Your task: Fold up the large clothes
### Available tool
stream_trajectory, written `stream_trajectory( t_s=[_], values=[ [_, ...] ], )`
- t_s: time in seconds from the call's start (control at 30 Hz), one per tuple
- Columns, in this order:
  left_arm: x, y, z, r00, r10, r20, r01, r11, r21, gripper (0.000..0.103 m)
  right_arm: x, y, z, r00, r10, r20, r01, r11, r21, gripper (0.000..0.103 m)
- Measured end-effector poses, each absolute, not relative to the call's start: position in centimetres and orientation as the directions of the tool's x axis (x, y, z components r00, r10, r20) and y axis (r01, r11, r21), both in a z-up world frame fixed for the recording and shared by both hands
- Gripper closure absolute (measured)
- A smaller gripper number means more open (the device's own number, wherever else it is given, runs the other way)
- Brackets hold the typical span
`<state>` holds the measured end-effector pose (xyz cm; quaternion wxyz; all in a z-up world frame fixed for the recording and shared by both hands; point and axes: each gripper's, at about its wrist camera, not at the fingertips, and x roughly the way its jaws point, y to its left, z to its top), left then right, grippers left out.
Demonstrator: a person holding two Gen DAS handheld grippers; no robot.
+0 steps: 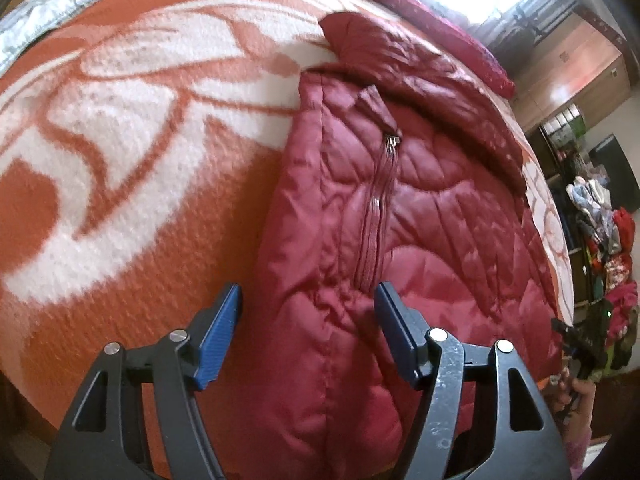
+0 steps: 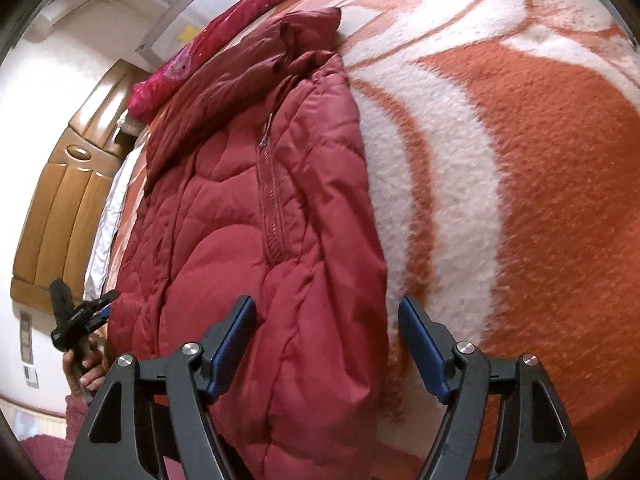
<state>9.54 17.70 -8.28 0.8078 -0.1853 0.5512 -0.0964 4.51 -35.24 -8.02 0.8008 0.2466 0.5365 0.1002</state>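
A dark red quilted puffer jacket (image 1: 400,208) lies folded lengthwise on an orange and white blanket (image 1: 140,140), its zipper (image 1: 376,208) facing up and its hood at the far end. My left gripper (image 1: 308,300) is open and empty, its jaws straddling the jacket's near left edge. In the right wrist view the jacket (image 2: 248,216) lies left of centre on the blanket (image 2: 520,160). My right gripper (image 2: 326,312) is open and empty over the jacket's near right edge. Each gripper shows small in the other's view, the right (image 1: 580,344) and the left (image 2: 76,316).
A red pillow (image 2: 192,60) lies at the head of the bed by a wooden headboard (image 2: 68,184). Shelves with piled clothes (image 1: 608,248) stand beyond the bed's right side.
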Motion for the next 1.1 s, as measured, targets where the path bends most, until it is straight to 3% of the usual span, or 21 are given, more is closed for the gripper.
stream_trajectory(
  t_s=[0.17,0.47,0.6,0.77,1.1],
  values=[
    [8.6,17.4,-9.0,0.352,-0.426,-0.833,-0.025,0.886,-0.464,0.028,3.8,-35.3,-8.3,0.395,0.5,-0.771,0.059,0.824,0.564,0.027],
    [7.2,17.0,-8.8,0.328,-0.508,-0.796,0.028,0.848,-0.529,0.028,2.1,-33.9,-8.7,0.332,0.594,-0.733,-0.019,0.781,0.624,0.027],
    [6.7,16.6,-9.2,0.32,-0.549,-0.772,0.049,0.824,-0.565,0.021,2.3,-34.8,-9.7,0.35,0.637,-0.686,0.027,0.726,0.688,0.027],
    [6.3,15.9,-9.5,0.32,-0.551,-0.771,0.052,0.823,-0.566,0.021,2.6,-35.1,-10.7,0.358,0.661,-0.659,0.048,0.692,0.72,0.024],
    [5.7,15.1,-9.7,0.3,-0.597,-0.744,0.093,0.794,-0.6,0.021,2.4,-33.2,-10.2,0.335,0.653,-0.68,-0.019,0.726,0.687,0.021]
  ],
)
